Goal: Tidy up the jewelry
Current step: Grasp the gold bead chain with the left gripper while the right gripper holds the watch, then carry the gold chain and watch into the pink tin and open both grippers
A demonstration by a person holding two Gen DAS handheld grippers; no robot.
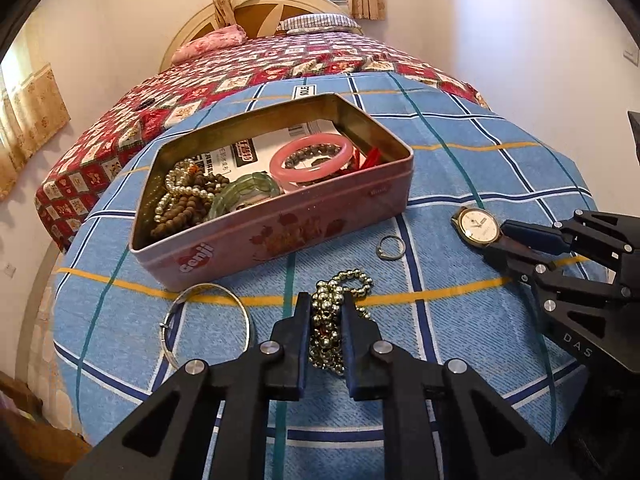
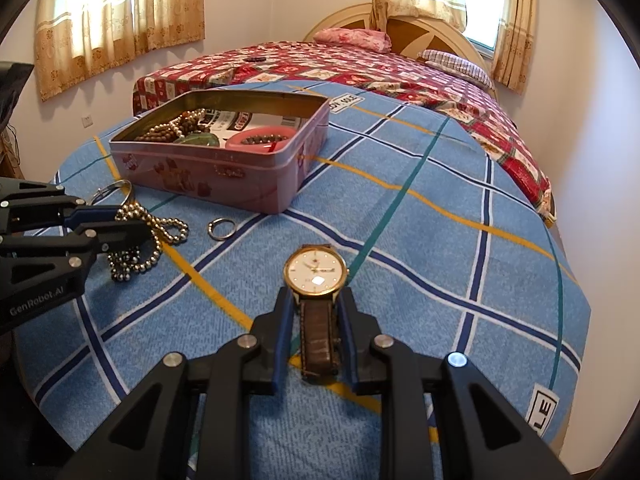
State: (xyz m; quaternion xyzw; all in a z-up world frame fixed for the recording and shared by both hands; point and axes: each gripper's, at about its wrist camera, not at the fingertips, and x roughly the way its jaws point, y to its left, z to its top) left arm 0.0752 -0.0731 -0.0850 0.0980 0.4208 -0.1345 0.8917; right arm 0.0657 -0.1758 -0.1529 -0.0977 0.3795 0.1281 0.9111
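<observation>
Jewelry lay spread on a blue checked cloth (image 1: pixel 460 168) over the foot of a bed, around an open pink tin (image 1: pixel 280 236). Inside the tin, from left to right, were brown wooden beads (image 1: pixel 188 206), a pearl string (image 1: pixel 188 190), a green bangle (image 1: pixel 248 190) and a pink bangle (image 1: pixel 312 162) with dark beads inside its ring, all on printed paper.

In front of the tin, at the left, a thin silver bangle (image 1: pixel 208 320) lay flat on the cloth. Just beside it was a heap of gold bead chain (image 1: pixel 340 300). The left gripper (image 1: pixel 326 312) pointed down at this heap, and its jaws were closed on the beads, which showed between the two blue pads. A small metal ring (image 1: pixel 390 247) lay a little further right, apart from the chain.

At the right was a gold wristwatch (image 2: pixel 316 270) with a white face and a brown leather strap (image 2: pixel 318 344). The right gripper (image 2: pixel 314 308) was tilted down over it, its jaws clamped on the strap, just behind the watch case.
</observation>
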